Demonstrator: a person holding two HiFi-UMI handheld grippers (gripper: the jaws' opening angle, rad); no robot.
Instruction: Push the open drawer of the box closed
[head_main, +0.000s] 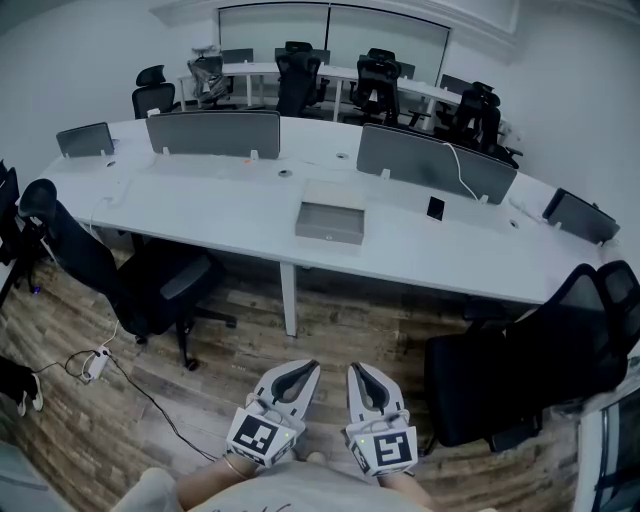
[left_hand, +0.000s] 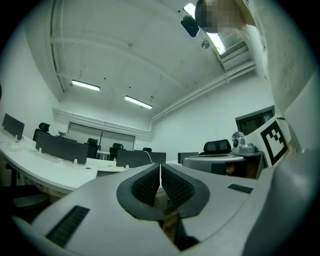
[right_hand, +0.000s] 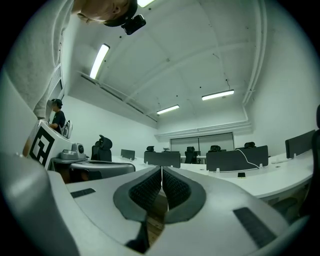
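Closest to me, held low against my body, are the left gripper (head_main: 303, 372) and the right gripper (head_main: 361, 372), side by side over the wooden floor (head_main: 330, 330). Each has its jaws pressed together with nothing between them, as each gripper's own view shows plainly. The box (head_main: 336, 190) sits well ahead of both on the white tabletop (head_main: 200, 205), with a stretch of floor and the near edge of the tabletop between it and me. It lies almost straight ahead on the line between the two grippers, so I judge neither hand clearly nearer. Its long side runs left to right, along the tabletop edge. The open drawer (head_main: 328, 232) juts toward me, its grey front facing my way, so the push has to go straight away from me, square to that front. Neither gripper view takes in the box; both are tilted up across the room.
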